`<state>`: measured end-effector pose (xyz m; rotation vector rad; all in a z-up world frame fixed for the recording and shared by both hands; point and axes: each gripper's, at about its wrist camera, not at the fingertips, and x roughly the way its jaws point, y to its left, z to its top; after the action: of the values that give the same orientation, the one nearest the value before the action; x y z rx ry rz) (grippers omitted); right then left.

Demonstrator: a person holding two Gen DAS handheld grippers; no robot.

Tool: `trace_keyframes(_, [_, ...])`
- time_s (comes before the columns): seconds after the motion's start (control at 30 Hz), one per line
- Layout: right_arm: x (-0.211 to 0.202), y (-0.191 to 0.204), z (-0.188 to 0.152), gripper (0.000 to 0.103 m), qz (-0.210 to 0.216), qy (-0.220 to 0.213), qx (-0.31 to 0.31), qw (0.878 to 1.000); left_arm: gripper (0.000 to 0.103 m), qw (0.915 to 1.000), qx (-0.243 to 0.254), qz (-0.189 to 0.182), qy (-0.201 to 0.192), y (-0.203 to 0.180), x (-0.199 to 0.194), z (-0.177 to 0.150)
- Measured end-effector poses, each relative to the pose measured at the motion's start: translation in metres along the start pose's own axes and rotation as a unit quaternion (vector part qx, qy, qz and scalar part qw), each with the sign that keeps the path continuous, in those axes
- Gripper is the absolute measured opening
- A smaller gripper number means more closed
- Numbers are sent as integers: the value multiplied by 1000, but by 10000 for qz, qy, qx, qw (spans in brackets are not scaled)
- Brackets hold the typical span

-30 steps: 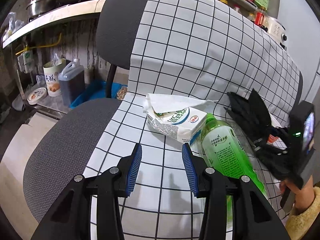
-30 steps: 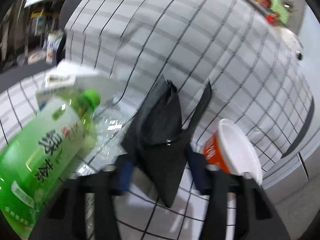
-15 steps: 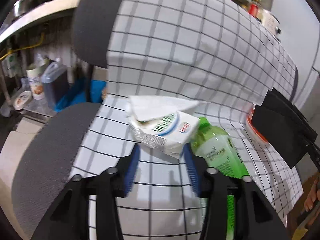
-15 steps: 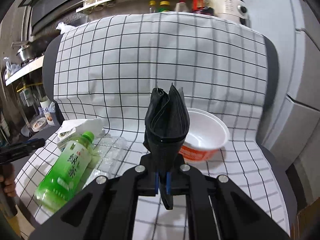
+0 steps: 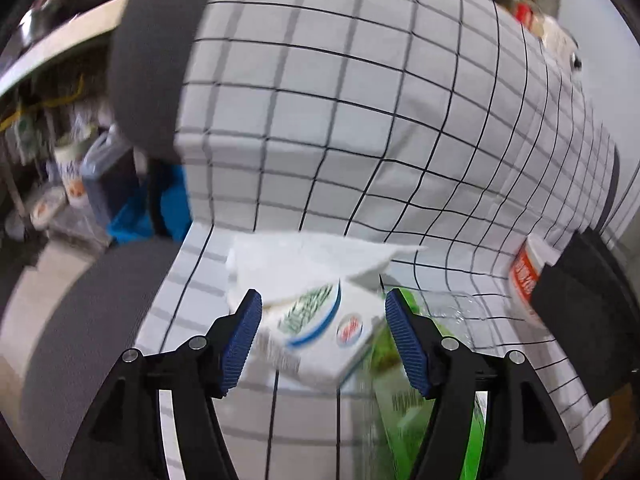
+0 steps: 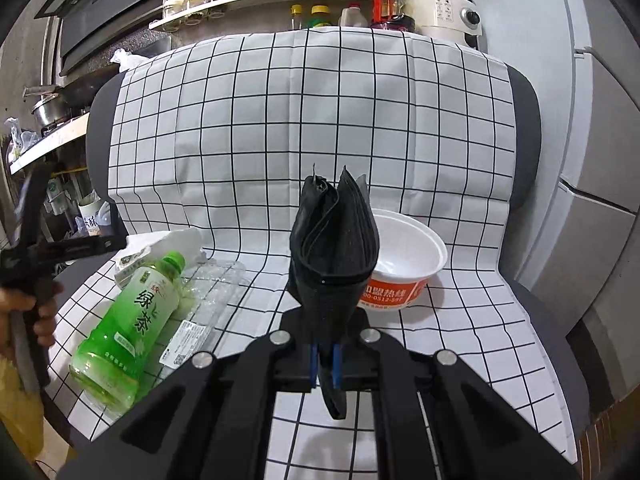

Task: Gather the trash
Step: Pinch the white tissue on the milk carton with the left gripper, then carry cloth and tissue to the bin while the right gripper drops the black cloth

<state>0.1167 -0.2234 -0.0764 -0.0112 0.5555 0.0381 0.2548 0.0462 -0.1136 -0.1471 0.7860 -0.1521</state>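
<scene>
You have five trash items: folded black bag [image 6: 334,248] upright at centre; white-and-orange bowl [image 6: 404,258] upright at 3 o'clock; green bottle [image 6: 132,320] lying at 9 o'clock, beside crushed clear bottle [image 6: 208,296]; tissue pack [image 5: 320,328] behind them.

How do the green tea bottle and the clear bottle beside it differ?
The green tea bottle is smooth, keeps its full shape and has a green cap; the clear bottle is crumpled and see-through, and no cap shows. The green tea bottle has a full green wrap label, the clear bottle only a small white one. Both lie side by side on the checkered cloth.
</scene>
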Motion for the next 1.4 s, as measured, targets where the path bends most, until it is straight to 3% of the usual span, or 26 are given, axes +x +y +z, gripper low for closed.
trace_keyframes(0.07, [2,-1,2,5,-6,-16,-17,10000,65,9993,309,-128,174,-11,13,10])
trace_keyframes(0.27, [10,-10,9,5,4,-7,65,10000,65,9890,1363,18,572,-42,49,22])
trace_keyframes(0.43, [18,-16,10,5,45,9,146,9999,62,9851,1492,345,783,-43,78,29])
trace_keyframes(0.53, [20,-18,8,5,63,25,164,9998,40,9846,1495,467,773,-40,87,31])
trace_keyframes(0.6, [20,-20,6,5,45,19,165,9999,1,9857,1469,446,693,-38,86,33])
trace_keyframes(0.8, [7,-30,8,5,57,-150,364,9992,0,9909,1264,-21,-456,-39,21,52])
trace_keyframes(1.0, [-33,-42,7,5,239,-401,651,9968,0,9854,938,-821,-1160,-58,-73,63])
trace_keyframes(1.17, [-72,-53,-5,5,197,-566,756,9953,0,9754,987,-1370,-1419,-99,-132,19])
trace_keyframes(1.27, [-98,-61,-20,5,40,-643,765,9950,0,9707,1109,-1529,-1483,-121,-149,-15])
trace_keyframes(1.4, [-128,-76,-43,5,-219,-692,812,9941,0,9620,1193,-2036,-1372,-149,-164,-65])
